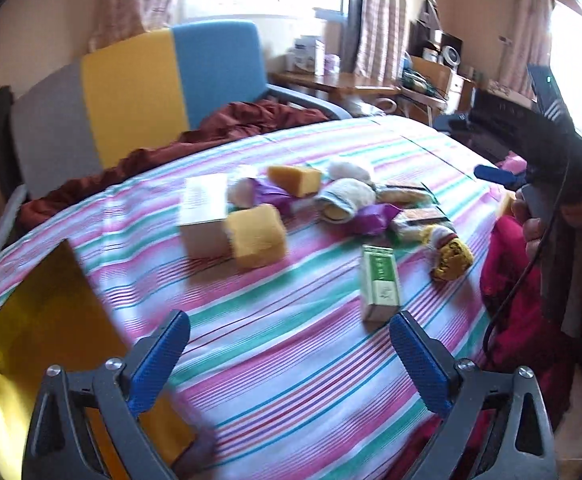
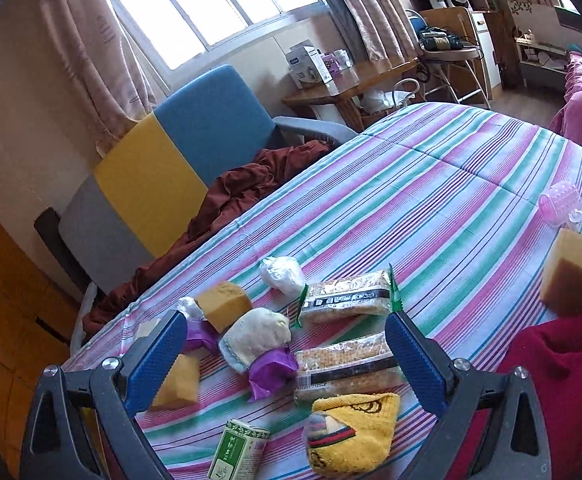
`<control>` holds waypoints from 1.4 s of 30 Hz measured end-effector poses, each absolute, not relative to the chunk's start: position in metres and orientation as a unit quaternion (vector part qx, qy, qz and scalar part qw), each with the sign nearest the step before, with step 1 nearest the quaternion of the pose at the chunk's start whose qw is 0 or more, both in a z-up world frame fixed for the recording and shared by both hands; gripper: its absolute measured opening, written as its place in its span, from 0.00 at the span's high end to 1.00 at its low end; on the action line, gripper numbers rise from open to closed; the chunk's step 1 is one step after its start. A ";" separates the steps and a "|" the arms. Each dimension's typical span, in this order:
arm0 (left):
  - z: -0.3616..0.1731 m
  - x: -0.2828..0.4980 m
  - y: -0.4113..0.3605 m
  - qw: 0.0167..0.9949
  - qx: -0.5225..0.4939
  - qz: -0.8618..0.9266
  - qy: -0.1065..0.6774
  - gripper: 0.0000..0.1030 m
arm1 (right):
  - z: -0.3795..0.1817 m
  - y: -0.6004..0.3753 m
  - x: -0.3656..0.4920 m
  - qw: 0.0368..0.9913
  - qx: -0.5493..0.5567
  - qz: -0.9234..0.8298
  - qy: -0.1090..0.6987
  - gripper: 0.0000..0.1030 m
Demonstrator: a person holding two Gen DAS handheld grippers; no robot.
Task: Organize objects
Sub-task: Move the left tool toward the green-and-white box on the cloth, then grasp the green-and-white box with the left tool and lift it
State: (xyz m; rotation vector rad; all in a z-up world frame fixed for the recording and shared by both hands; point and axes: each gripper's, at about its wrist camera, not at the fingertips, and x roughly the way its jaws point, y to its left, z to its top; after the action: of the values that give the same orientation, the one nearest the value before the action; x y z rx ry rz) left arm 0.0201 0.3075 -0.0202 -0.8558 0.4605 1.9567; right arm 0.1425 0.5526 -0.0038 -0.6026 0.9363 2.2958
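Left wrist view: the left gripper (image 1: 289, 342) hangs over the striped bedspread (image 1: 291, 360) with its jaws wide apart and nothing between them. A green box (image 1: 379, 282) lies just ahead of its right finger. Farther on sit a white box (image 1: 205, 216) touching a yellow sponge (image 1: 257, 236), then a heap of socks, sponges and wrapped snacks. A yellow bin (image 1: 31, 320) stands at the left. The right gripper (image 1: 495, 174) shows at the right edge, in a hand (image 1: 531, 228).

Right wrist view: the right gripper (image 2: 287, 344) is also spread wide and empty, over two snack packs (image 2: 347, 296), a white sock (image 2: 255, 336) and a yellow sock (image 2: 351, 432). One sponge (image 2: 575, 276) sits well apart at the right.
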 end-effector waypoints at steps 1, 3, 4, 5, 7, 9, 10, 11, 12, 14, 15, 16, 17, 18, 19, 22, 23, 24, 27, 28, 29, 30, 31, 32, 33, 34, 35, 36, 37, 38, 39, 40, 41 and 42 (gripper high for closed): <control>-0.026 0.020 0.320 0.470 -0.354 0.786 0.191 0.07 | -0.004 0.553 0.142 0.293 -0.226 0.860 0.351 0.02; -0.036 0.019 0.342 0.482 -0.364 0.772 0.199 0.11 | -0.005 0.554 0.141 0.287 -0.226 0.861 0.355 0.02; -0.039 0.019 0.348 0.485 -0.367 0.768 0.200 0.14 | -0.005 0.554 0.141 0.285 -0.227 0.860 0.356 0.02; -0.044 0.018 0.360 0.490 -0.374 0.761 0.203 0.17 | -0.006 0.554 0.140 0.284 -0.228 0.860 0.358 0.02; -0.049 0.018 0.375 0.501 -0.383 0.749 0.202 0.21 | -0.007 0.555 0.139 0.280 -0.228 0.860 0.361 0.02; -0.053 0.020 0.391 0.512 -0.388 0.739 0.204 0.24 | -0.008 0.555 0.139 0.278 -0.231 0.859 0.362 0.02; -0.055 0.022 0.398 0.514 -0.388 0.736 0.209 0.26 | -0.008 0.556 0.138 0.277 -0.231 0.859 0.363 0.02; -0.058 0.023 0.404 0.516 -0.388 0.733 0.215 0.30 | -0.008 0.556 0.138 0.274 -0.230 0.860 0.364 0.02; -0.063 0.024 0.411 0.517 -0.393 0.728 0.220 0.34 | -0.009 0.556 0.139 0.274 -0.230 0.859 0.365 0.02; -0.074 0.023 0.421 0.520 -0.410 0.715 0.226 0.51 | -0.009 0.557 0.139 0.273 -0.229 0.858 0.369 0.02; -0.081 0.021 0.426 0.517 -0.420 0.710 0.231 0.53 | -0.010 0.558 0.140 0.272 -0.229 0.857 0.372 0.02; -0.090 0.019 0.429 0.510 -0.429 0.708 0.234 0.59 | -0.011 0.559 0.140 0.272 -0.230 0.856 0.374 0.02; -0.095 0.018 0.429 0.506 -0.433 0.709 0.234 0.62 | -0.011 0.560 0.140 0.272 -0.231 0.855 0.377 0.02; -0.095 0.018 0.426 0.506 -0.424 0.715 0.228 0.65 | -0.012 0.561 0.140 0.271 -0.231 0.854 0.379 0.02; -0.096 0.019 0.423 0.502 -0.422 0.720 0.228 0.70 | -0.013 0.561 0.140 0.270 -0.231 0.853 0.381 0.02; -0.095 0.021 0.407 0.501 -0.419 0.726 0.215 0.70 | -0.013 0.562 0.140 0.274 -0.233 0.851 0.382 0.02; -0.096 0.023 0.399 0.497 -0.413 0.732 0.215 0.70 | -0.014 0.562 0.140 0.274 -0.235 0.851 0.382 0.02; -0.096 0.026 0.392 0.491 -0.408 0.739 0.215 0.70 | -0.014 0.562 0.139 0.275 -0.236 0.850 0.382 0.02; -0.097 0.031 0.371 0.473 -0.400 0.756 0.212 0.70 | -0.014 0.562 0.140 0.278 -0.239 0.850 0.380 0.02; -0.097 0.032 0.363 0.467 -0.395 0.762 0.212 0.70 | -0.014 0.562 0.139 0.278 -0.240 0.849 0.380 0.02; -0.097 0.034 0.354 0.462 -0.392 0.767 0.213 0.70 | -0.014 0.562 0.139 0.279 -0.242 0.848 0.379 0.02; -0.097 0.034 0.347 0.459 -0.390 0.770 0.212 0.70 | -0.014 0.562 0.138 0.280 -0.243 0.848 0.379 0.02; -0.097 0.034 0.340 0.456 -0.389 0.773 0.210 0.70 | -0.014 0.562 0.138 0.281 -0.244 0.848 0.378 0.02; -0.097 0.033 0.333 0.453 -0.387 0.776 0.209 0.70 | -0.015 0.561 0.138 0.282 -0.245 0.847 0.377 0.02; -0.097 0.032 0.328 0.451 -0.385 0.778 0.208 0.70 | -0.015 0.561 0.137 0.284 -0.247 0.847 0.375 0.02; -0.097 0.032 0.325 0.450 -0.386 0.779 0.205 0.70 | -0.015 0.561 0.136 0.285 -0.249 0.847 0.374 0.02; -0.097 0.030 0.323 0.449 -0.390 0.779 0.200 0.70 | -0.015 0.560 0.136 0.287 -0.251 0.846 0.371 0.02; -0.098 0.030 0.322 0.449 -0.390 0.779 0.198 0.70 | -0.015 0.559 0.135 0.288 -0.252 0.846 0.370 0.02; -0.098 0.031 0.325 0.449 -0.389 0.780 0.199 0.70 | -0.015 0.559 0.135 0.289 -0.254 0.846 0.369 0.02; -0.098 0.032 0.324 0.449 -0.386 0.781 0.200 0.70 | -0.015 0.559 0.134 0.290 -0.256 0.846 0.367 0.02; -0.099 0.034 0.323 0.449 -0.381 0.783 0.202 0.70 | -0.016 0.559 0.134 0.291 -0.258 0.845 0.367 0.02; -0.099 0.036 0.327 0.450 -0.377 0.784 0.203 0.70 | -0.016 0.559 0.133 0.292 -0.260 0.844 0.367 0.02; -0.100 0.036 0.326 0.451 -0.375 0.784 0.202 0.70 | -0.017 0.559 0.133 0.293 -0.263 0.843 0.367 0.02; -0.099 0.036 0.326 0.452 -0.375 0.784 0.199 0.70 | -0.018 0.559 0.131 0.294 -0.268 0.841 0.366 0.02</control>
State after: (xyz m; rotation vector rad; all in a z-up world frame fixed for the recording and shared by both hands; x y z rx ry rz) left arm 0.0355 0.3261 -0.0994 -0.9257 0.4924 1.9377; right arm 0.1315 0.5595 -0.0176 -0.7147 0.9744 2.2390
